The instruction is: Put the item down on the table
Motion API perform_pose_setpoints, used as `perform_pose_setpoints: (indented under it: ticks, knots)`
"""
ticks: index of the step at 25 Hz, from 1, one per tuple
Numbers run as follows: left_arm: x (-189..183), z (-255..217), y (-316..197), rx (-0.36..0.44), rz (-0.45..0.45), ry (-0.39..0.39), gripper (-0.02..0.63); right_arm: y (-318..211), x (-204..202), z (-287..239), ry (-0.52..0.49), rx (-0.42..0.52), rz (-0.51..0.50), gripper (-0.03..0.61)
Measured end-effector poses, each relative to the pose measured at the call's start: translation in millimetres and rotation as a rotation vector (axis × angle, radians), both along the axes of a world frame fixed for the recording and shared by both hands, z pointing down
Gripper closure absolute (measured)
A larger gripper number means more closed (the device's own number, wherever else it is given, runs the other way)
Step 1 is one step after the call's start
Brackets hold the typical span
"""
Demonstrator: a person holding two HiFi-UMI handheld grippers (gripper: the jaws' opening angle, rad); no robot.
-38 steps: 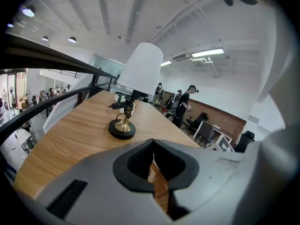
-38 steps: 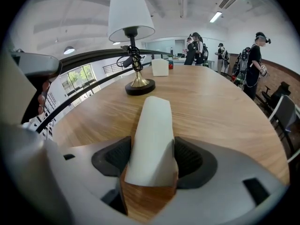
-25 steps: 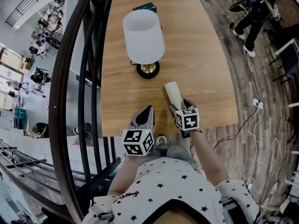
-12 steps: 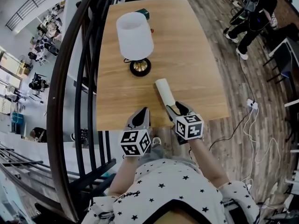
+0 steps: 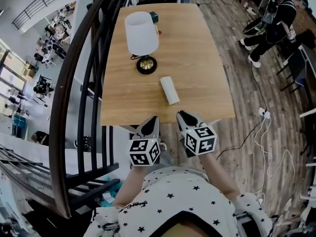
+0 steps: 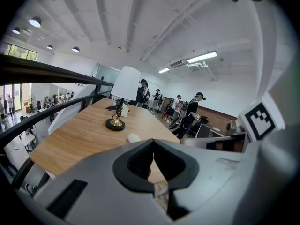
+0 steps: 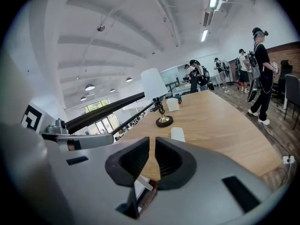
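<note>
A white cylinder (image 5: 169,90) lies on its side on the wooden table (image 5: 197,58), near the front edge; it also shows as a small white cylinder (image 6: 134,137) in the left gripper view and as a white cylinder (image 7: 177,134) in the right gripper view. Both grippers hang off the table's near edge, apart from it. My right gripper (image 5: 183,118) has just been closing, with nothing between its jaws (image 7: 152,142), which stand almost together. My left gripper (image 5: 149,125) is shut and empty (image 6: 153,142).
A table lamp (image 5: 142,33) with a white shade and brass foot stands behind the cylinder. A dark green box (image 5: 154,17) sits at the far end. A black railing (image 5: 79,83) runs along the table's left side. People (image 5: 274,23) and floor cables (image 5: 261,127) are at the right.
The right gripper let go of the white cylinder and drew back off the table's edge, jaws closing. The left gripper also drew back. The cylinder stays lying on the table.
</note>
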State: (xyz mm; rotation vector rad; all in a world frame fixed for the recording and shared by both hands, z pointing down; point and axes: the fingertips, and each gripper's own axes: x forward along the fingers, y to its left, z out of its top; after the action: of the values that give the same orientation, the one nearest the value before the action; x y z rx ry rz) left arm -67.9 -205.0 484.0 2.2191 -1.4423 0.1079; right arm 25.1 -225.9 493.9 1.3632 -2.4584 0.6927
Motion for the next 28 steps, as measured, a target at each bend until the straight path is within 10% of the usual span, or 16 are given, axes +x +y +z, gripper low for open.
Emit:
perform_pose_setpoints:
  ticks: [28]
  knots:
    - [55.8, 3.0, 172.9, 0.049, -0.033, -0.011, 0.601, 188.2, 55.8, -12.6, -0.003, 0.104, -0.052, 0.571]
